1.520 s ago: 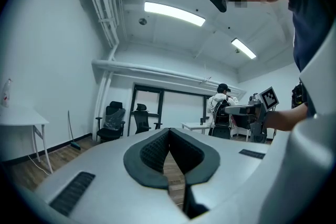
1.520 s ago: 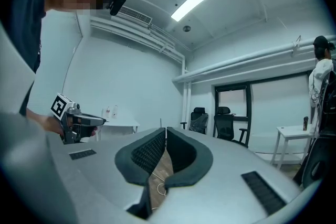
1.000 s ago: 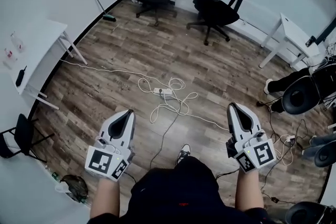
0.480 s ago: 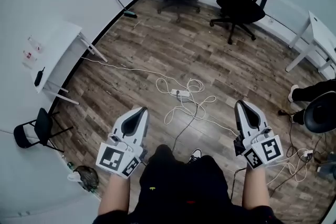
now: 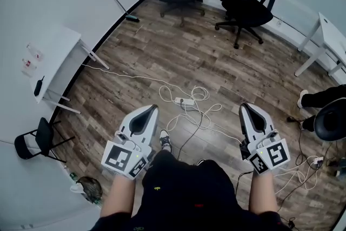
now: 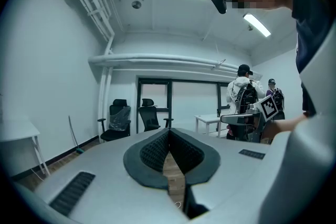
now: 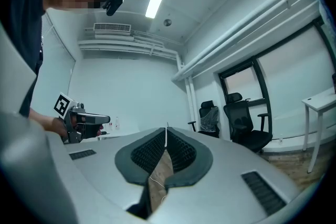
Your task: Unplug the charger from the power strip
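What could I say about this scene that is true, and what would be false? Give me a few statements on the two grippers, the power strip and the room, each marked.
1. The power strip lies on the wooden floor among loose white cables. True.
2. The right gripper is clamped on the power strip. False: its jaws are closed on nothing, and it is held well short of the strip.
3. Two black office chairs stand at the far end of the room. True.
4. The left gripper has its jaws wide open. False: they are closed together and hold nothing.

Head view looks steeply down; gripper views face level toward chairs (image 5: 242, 8).
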Tool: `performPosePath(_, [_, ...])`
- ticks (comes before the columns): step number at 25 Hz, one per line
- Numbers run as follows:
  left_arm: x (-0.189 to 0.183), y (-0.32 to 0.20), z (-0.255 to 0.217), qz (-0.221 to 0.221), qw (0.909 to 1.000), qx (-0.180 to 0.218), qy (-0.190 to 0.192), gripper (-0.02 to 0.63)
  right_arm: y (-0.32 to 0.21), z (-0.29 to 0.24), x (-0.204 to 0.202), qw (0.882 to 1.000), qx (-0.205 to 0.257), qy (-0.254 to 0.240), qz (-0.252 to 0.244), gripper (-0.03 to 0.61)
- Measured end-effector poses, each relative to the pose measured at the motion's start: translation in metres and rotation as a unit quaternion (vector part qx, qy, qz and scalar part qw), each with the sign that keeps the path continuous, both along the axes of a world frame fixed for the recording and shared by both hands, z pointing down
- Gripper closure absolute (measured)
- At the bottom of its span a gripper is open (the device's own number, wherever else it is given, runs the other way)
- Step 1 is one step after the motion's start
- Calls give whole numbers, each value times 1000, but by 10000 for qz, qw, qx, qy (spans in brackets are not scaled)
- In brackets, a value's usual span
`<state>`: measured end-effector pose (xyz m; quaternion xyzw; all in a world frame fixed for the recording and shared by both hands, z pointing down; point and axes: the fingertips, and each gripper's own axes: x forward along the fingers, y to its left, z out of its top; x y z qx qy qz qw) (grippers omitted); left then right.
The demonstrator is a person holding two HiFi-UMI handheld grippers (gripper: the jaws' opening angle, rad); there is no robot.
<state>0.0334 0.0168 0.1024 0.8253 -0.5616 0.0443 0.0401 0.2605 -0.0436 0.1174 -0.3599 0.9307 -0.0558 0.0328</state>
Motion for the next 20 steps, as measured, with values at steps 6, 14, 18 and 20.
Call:
performPosePath(6, [-36, -53, 11, 204, 9998, -19, 72, 594, -37, 9, -34, 9997, -50, 161, 157, 554])
performPosePath(14, [-161, -139, 52, 331, 9983, -358, 307, 594, -121, 27, -156, 9988, -302, 329, 212, 554])
performPosePath(18, [-204, -178, 74, 574, 9965, -516, 310, 594, -158, 44, -200, 9980, -308, 495, 234, 554])
performPosePath(20, [-216, -197, 93, 633, 9957, -643, 231, 594, -175, 63, -215, 9972, -337, 639, 216, 554])
